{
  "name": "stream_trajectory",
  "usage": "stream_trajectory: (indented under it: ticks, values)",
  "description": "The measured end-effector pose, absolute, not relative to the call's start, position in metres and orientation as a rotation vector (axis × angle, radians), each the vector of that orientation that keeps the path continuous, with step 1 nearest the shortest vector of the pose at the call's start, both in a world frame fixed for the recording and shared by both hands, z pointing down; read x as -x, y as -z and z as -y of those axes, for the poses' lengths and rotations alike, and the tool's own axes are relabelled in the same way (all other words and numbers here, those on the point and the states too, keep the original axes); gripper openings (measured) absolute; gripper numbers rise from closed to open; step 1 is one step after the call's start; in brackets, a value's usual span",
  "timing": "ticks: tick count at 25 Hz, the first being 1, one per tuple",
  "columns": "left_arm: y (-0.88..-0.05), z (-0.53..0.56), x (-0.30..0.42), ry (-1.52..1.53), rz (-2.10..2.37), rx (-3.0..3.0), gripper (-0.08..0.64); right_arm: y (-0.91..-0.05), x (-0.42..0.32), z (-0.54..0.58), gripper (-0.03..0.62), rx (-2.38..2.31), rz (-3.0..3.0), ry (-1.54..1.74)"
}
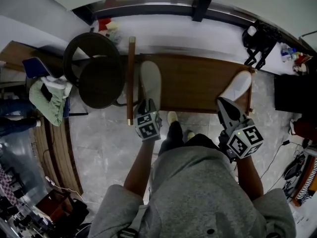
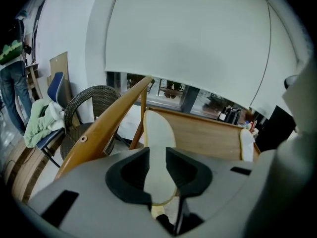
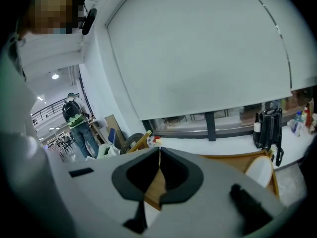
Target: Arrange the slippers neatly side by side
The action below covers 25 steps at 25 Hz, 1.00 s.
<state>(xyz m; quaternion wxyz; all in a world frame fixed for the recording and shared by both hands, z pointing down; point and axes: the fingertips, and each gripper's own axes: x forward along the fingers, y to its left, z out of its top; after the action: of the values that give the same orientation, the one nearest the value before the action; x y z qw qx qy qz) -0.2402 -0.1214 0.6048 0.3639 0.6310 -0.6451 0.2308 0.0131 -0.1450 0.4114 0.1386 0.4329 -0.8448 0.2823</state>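
a: where are the slippers?
b: both lie on the wooden desk (image 1: 198, 83), well apart. the left slipper (image 1: 150, 81) is at its left end, the right slipper (image 1: 238, 85) at its right corner.
a: and the grippers?
b: your left gripper (image 2: 157, 155) stands open astride the left slipper's heel. your right gripper (image 3: 159, 155) is closed on nothing. this looks like the pickup: squeeze that heel, then bring it beside its mate, toes matching.

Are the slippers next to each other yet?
Not yet. Nothing looks done: the left slipper lies at one end of the wooden platform, the right slipper at the other. In hand: the left gripper is open with the left slipper between its jaws; the right gripper is shut, empty. Left: bring them side by side.
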Motion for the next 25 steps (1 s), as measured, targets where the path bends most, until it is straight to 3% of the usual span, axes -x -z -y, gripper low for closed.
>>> stream_trajectory:
  ticks: [2, 25]
  values:
    - [-0.610, 0.123, 0.241, -0.600, 1.649, -1.611, 0.117, -0.412, -0.011, 0.148, 0.028, -1.249, 2.438, -0.811]
    - [-0.659, 0.124, 0.252, -0.638, 1.578, -1.505, 0.149, -0.424, 0.005, 0.155, 0.028, -1.218, 2.397, -0.810]
